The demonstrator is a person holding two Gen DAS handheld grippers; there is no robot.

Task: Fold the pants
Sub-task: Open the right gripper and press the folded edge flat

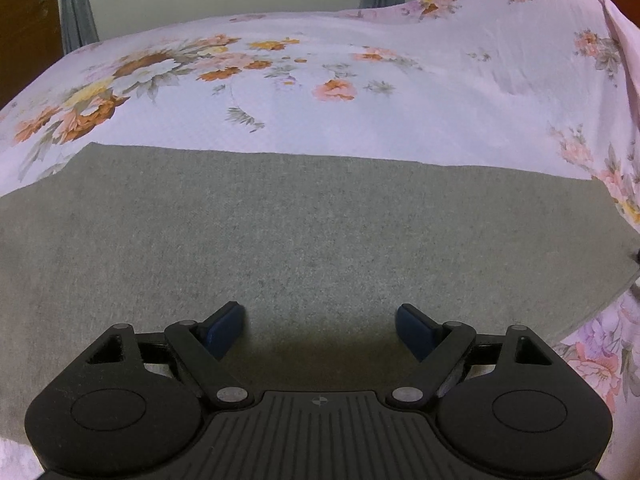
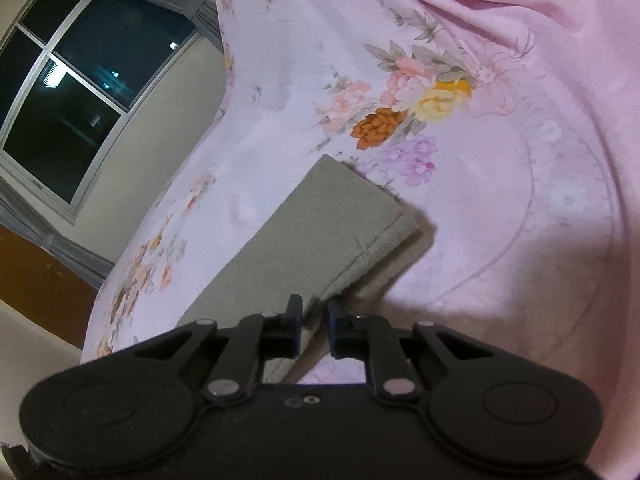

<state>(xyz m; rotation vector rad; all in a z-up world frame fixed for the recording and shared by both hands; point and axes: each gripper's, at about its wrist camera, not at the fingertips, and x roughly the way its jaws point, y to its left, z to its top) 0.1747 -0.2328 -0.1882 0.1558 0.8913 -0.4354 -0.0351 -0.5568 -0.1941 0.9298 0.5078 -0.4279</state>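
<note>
The grey pants (image 1: 304, 220) lie flat as a wide band across the floral bed sheet (image 1: 360, 112). My left gripper (image 1: 320, 324) hovers over their near part, open, with nothing between its blue pads. In the right wrist view the pants (image 2: 312, 232) appear as a folded grey strip. Its near corner is lifted off the sheet and casts a shadow beneath. My right gripper (image 2: 314, 320) is shut on that raised edge, with a thin fold of cloth pinched between the narrow-set fingers.
The pink flowered sheet (image 2: 520, 200) covers the whole bed and bunches up at the far right. A dark window (image 2: 80, 100) with grey curtains (image 2: 200, 12) stands beyond the bed's edge. Brown wooden furniture (image 1: 24, 32) is at the far left.
</note>
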